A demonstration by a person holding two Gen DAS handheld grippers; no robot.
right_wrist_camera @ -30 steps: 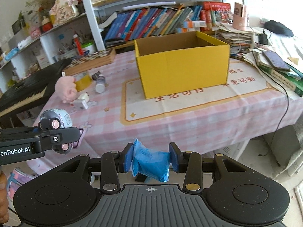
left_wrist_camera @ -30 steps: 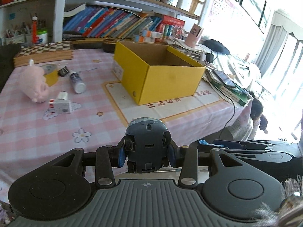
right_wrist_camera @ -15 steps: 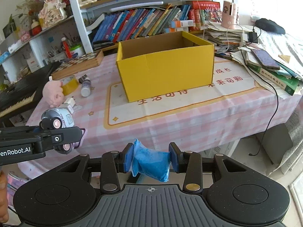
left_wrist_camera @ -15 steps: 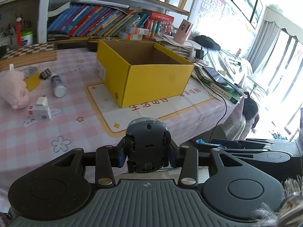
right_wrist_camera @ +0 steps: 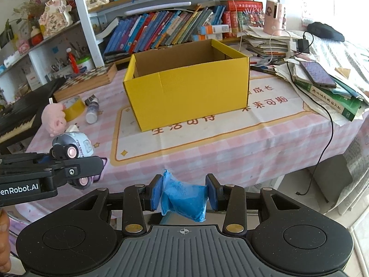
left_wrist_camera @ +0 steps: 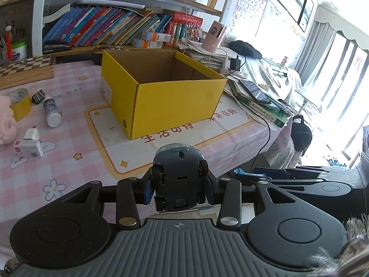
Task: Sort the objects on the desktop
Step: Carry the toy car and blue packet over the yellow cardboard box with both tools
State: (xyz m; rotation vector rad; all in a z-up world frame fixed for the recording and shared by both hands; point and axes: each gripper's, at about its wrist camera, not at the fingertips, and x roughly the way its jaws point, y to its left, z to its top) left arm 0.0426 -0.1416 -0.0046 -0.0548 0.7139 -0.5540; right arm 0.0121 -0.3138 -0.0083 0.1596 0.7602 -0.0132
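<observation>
Here, nearest the left wrist camera, the left gripper pinches a grey toy car between its blue pads, the car's underside and wheels facing the lens; the same toy appears at 9 o'clock in the right wrist view, clamped from both sides. Nearest the right wrist camera, the right gripper pinches a crumpled blue packet, with both pads pressed against its sides. Both grippers hang just off the near edge of a table covered by a pink checked cloth. Beyond them, at 12 o'clock, an open yellow cardboard box stands on a cream mat with an orange border; its interior, so far as visible, shows only bare brown walls. At 10 o'clock from the box, loose items lie well apart from it: a white charger plug touching a small white carton, a white bottle lying on its side, a black binder clip, a yellow tape roll and a pink plush toy. At 2 o'clock, stacked books carry a phone. Farthest, a chessboard and a shelf of upright books close the scene.
</observation>
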